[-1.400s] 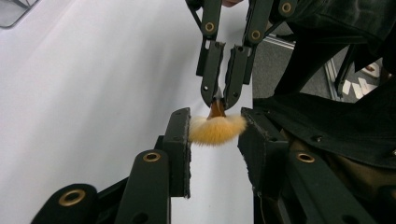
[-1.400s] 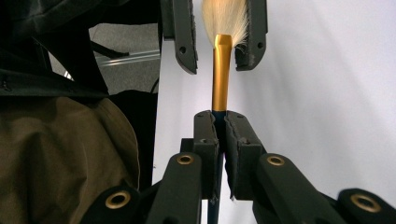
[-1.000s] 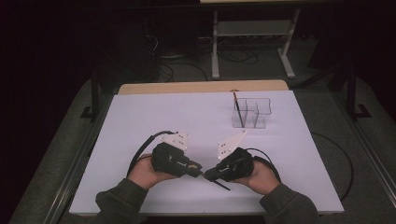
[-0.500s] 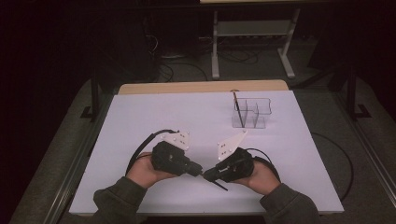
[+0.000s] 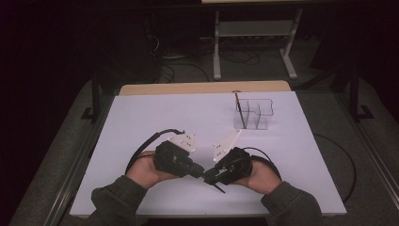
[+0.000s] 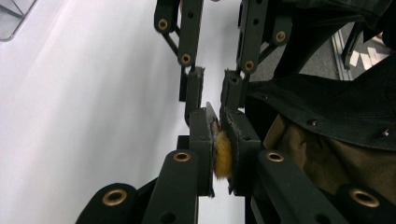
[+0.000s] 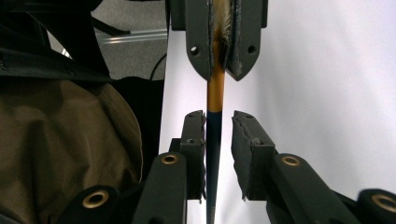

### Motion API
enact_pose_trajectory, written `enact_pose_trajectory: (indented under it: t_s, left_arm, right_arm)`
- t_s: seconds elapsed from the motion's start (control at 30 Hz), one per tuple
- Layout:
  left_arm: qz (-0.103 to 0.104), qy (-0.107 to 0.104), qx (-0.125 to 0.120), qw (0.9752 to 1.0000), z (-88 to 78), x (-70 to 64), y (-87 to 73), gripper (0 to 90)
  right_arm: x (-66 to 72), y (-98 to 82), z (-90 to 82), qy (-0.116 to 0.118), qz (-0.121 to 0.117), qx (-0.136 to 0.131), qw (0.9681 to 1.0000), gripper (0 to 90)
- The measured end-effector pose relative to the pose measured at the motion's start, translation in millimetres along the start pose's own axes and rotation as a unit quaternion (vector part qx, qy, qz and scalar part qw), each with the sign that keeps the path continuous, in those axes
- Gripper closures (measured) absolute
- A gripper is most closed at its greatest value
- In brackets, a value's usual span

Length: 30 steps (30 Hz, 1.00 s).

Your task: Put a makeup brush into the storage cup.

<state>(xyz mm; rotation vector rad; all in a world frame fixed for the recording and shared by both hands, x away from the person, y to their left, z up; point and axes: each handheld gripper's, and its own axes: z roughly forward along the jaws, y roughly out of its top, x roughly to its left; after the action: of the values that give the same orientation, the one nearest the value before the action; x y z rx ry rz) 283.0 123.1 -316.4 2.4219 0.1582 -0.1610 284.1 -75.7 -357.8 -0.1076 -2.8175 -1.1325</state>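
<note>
Both grippers meet tip to tip at the front middle of the white table (image 5: 141, 117). My left gripper (image 5: 201, 172) (image 6: 219, 126) is shut on the yellow bristle end of a paintbrush (image 6: 222, 156). The brush's gold ferrule and dark blue handle (image 7: 214, 140) run back between the jaws of my right gripper (image 5: 210, 177) (image 7: 218, 126). Those jaws have just been opening. The handle lies against one pad, with a gap to the other. The handle's tip (image 5: 219, 188) pokes out toward the front edge.
A clear divided organizer (image 5: 254, 114) stands at the back right with a dark brush (image 5: 240, 110) upright in it. Cables loop behind each hand. A wooden strip (image 5: 202, 87) borders the table's far edge.
</note>
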Motion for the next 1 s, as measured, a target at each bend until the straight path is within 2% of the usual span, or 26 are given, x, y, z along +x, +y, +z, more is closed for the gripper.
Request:
enact_pose_trajectory:
  t_s: [0.13, 0.3, 0.43, 0.57, 0.7, 0.73, 1.0]
  left_arm:
    - [0.002, 0.003, 0.004, 1.0, 0.9, -0.5, 1.3, 82.4]
    - [0.0, -0.001, 0.002, 1.0, 2.0, -0.3, 0.3, 82.0]
    - [-0.001, 0.005, -0.009, 0.9999, -0.6, 1.0, -1.8, 75.5]
    - [-0.014, 0.013, -0.021, 0.9996, -6.4, 2.5, -6.5, 71.5]
    - [-0.022, 0.023, -0.031, 0.999, -11.8, 6.6, -14.5, 68.2]
    - [-0.03, 0.024, -0.036, 0.9986, -12.8, 7.7, -17.1, 66.3]
    - [-0.057, 0.039, -0.054, 0.9962, -22.6, 15.7, -40.0, 61.1]
  right_arm:
    - [-1.0, 2.2, 1.1, 0.012, 0.006, -0.002, 0.9999, 81.0]
    - [-1.3, 1.3, 2.7, 0.017, 0.001, 0.0, 0.9999, 82.6]
    - [-1.6, -0.5, 2.4, 0.02, 0.002, -0.013, 0.9997, 83.0]
    - [-4.6, -5.7, 2.9, 0.016, 0.005, -0.013, 0.9998, 83.0]
    - [-9.7, -13.1, 0.1, 0.015, 0.021, -0.021, 0.9994, 83.0]
    - [-11.2, -14.9, -1.2, 0.015, 0.027, -0.023, 0.9993, 83.0]
    - [-26.9, -33.4, -15.1, -0.004, 0.056, -0.042, 0.9975, 83.0]
